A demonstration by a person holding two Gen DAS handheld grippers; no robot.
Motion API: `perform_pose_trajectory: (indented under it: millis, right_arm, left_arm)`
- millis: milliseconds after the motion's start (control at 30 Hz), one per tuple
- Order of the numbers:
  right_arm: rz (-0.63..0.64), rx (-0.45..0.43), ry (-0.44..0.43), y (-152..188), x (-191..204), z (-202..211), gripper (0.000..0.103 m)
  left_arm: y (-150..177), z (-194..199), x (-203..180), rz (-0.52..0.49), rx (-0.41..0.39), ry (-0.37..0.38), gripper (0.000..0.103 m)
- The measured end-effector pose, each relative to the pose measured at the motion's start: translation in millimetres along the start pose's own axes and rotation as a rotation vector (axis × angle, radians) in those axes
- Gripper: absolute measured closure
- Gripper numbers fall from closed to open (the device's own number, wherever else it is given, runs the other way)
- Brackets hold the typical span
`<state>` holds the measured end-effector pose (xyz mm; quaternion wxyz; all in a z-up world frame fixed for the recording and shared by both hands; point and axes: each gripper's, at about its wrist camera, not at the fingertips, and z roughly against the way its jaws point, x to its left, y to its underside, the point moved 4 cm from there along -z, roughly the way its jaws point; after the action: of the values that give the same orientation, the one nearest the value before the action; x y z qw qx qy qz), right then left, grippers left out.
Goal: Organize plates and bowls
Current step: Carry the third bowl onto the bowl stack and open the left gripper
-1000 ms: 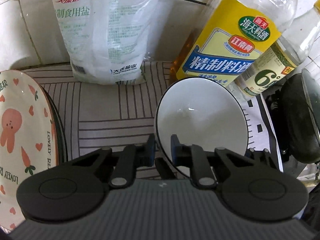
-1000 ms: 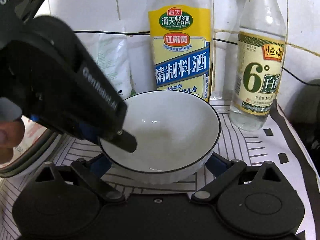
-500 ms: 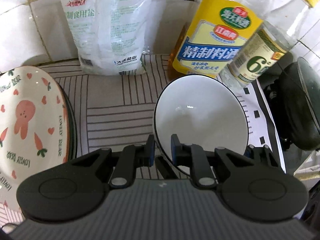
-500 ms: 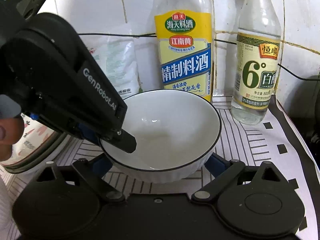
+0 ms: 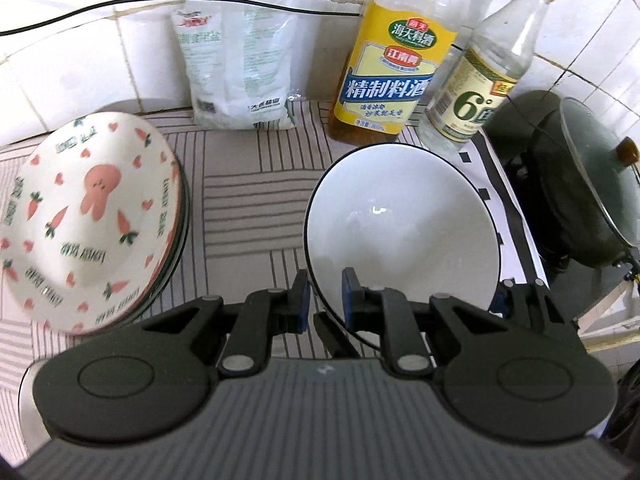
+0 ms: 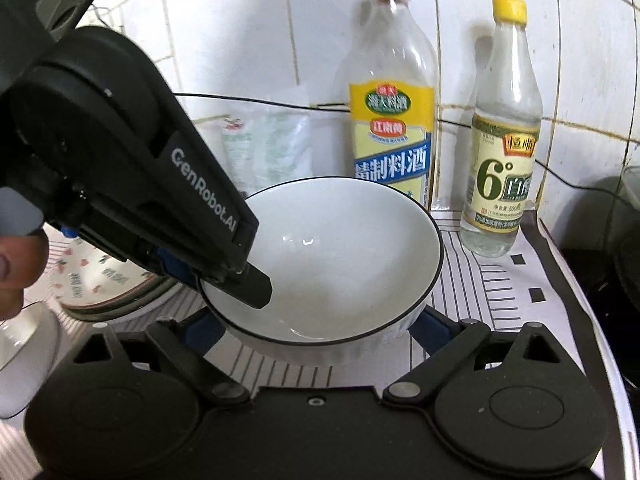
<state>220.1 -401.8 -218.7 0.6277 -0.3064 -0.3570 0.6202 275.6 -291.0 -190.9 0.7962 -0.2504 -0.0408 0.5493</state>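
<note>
A white bowl (image 5: 404,224) with a thin black rim hangs tilted above the striped mat, held from two sides. My left gripper (image 5: 324,300) is shut on its near rim, one pad inside and one outside. In the right wrist view the same bowl (image 6: 340,248) sits between the blue pads of my right gripper (image 6: 316,332), which press on its outer wall left and right. The left gripper (image 6: 240,276) comes in from the upper left there. A stack of plates topped by a rabbit-and-carrot plate (image 5: 92,216) lies to the left, also seen as plates (image 6: 100,276).
Against the tiled wall stand a salt bag (image 5: 240,64), a yellow-label cooking wine bottle (image 5: 388,76) and a vinegar bottle (image 5: 484,80). A dark lidded wok (image 5: 580,184) sits at the right. Another white bowl (image 6: 24,356) is at the lower left. A black cable (image 5: 100,8) runs along the wall.
Both grippers have risen and drawn back from the wall with the bowl between them. The bottles and salt bag look smaller and farther; more of the plate stack shows.
</note>
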Motion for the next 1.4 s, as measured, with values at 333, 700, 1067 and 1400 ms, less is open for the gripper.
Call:
perform_pose_trajectory:
  millis: [333, 700, 1067, 1400]
  right_arm:
    - [0.047, -0.002, -0.044, 1, 19, 42, 0.004]
    - [0.109, -0.011, -0.134, 3, 61, 79, 0.004]
    - [0.213, 0.001, -0.295, 8, 119, 95, 0.004]
    - [0.319, 0.055, -0.398, 15, 167, 66, 0.005]
  left_arm:
    - [35, 52, -3, 0.053, -0.014, -0.018, 0.088]
    - [76, 107, 20, 0.101, -0.033, -0.091, 0.088]
    - [115, 154, 80, 0.267, -0.058, -0.152, 0.087]
    - [133, 144, 136, 0.428, -0.022, -0.184, 0.088]
